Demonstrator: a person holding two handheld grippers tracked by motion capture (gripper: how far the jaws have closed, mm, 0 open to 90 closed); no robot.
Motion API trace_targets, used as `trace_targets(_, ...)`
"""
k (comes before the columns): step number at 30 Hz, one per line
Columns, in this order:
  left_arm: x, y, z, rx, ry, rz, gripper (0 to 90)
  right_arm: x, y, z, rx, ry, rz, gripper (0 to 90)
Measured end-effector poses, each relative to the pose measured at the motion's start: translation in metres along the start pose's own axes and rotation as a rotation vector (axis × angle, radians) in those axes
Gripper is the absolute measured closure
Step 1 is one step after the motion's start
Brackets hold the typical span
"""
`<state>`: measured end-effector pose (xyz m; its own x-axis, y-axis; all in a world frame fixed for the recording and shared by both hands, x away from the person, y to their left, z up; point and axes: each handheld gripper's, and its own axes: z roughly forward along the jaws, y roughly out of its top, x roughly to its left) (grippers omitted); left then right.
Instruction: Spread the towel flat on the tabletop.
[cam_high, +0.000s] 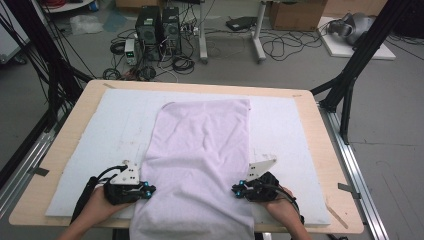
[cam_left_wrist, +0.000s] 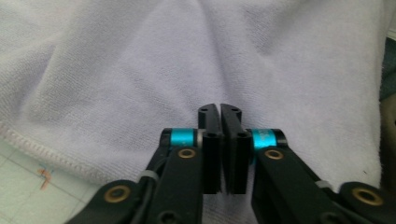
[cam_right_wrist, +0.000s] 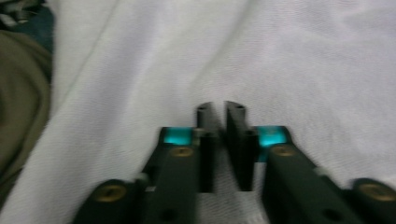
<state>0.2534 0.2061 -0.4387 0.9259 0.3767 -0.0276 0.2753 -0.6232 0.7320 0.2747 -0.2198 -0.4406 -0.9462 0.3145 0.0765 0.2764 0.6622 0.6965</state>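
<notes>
A pale lilac towel (cam_high: 200, 145) lies lengthwise down the middle of the white mat (cam_high: 110, 125), and its near end hangs over the table's front edge. My left gripper (cam_high: 150, 191) is at the towel's left edge near the front, my right gripper (cam_high: 235, 190) at its right edge. In the left gripper view the jaws (cam_left_wrist: 219, 109) stand together on the towel (cam_left_wrist: 140, 60), and creases in the cloth run toward their tips. The right gripper view is blurred; there the jaws (cam_right_wrist: 219, 106) are also closed on the towel (cam_right_wrist: 289, 56).
The wooden table (cam_high: 327, 150) has a bare rim around the mat. Black frame posts (cam_high: 350, 80) stand at both far corners. Computer towers (cam_high: 157, 30) and cables lie on the floor behind. Olive cloth (cam_right_wrist: 18, 102) shows at the left of the right gripper view.
</notes>
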Motion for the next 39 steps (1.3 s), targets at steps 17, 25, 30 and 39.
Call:
trace_targets(17,0.0,-0.002,0.002,-0.01,0.015,-0.002,77.2,0.002,-0.004,-0.004,-0.001,-0.034,0.0,72.6)
trace_targets(25,-0.034,-0.017,-0.034,-0.045,-0.051,0.048,86.7,0.033,-0.008,-0.029,-0.068,0.143,-0.055,85.2)
trace_targets(30,-0.022,-0.007,-0.031,-0.062,0.029,0.035,60.0,0.024,-0.006,-0.031,-0.044,0.016,-0.028,65.5)
trace_targets(39,0.01,-0.001,0.003,-0.018,0.036,-0.013,82.3,-0.004,-0.001,-0.004,0.02,-0.023,-0.001,82.1)
